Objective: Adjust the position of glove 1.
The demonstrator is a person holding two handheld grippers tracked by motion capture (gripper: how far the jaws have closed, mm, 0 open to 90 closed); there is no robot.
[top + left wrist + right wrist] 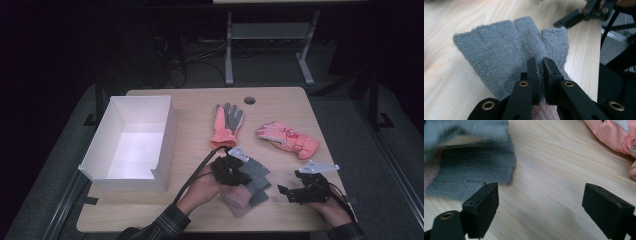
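My left gripper (541, 61) is shut on a light grey knit fingerless glove (506, 47), pinching it near the base of the fingers. From the high view, this gripper (246, 178) and its glove (259, 171) are at the table's front centre. A darker grey knit glove with a pinkish cuff (474, 167) lies flat under and beside it; the high view shows that cuff (239, 201) toward the front edge. My right gripper (540, 195) is open wide over bare wood, right of the knit gloves (283, 192).
A white open box (167, 135) stands at the left of the table. A pink and grey work glove (226, 122) lies mid-table, and a pink padded glove (287, 138) lies right of it. A cable hole (249, 100) sits near the far edge.
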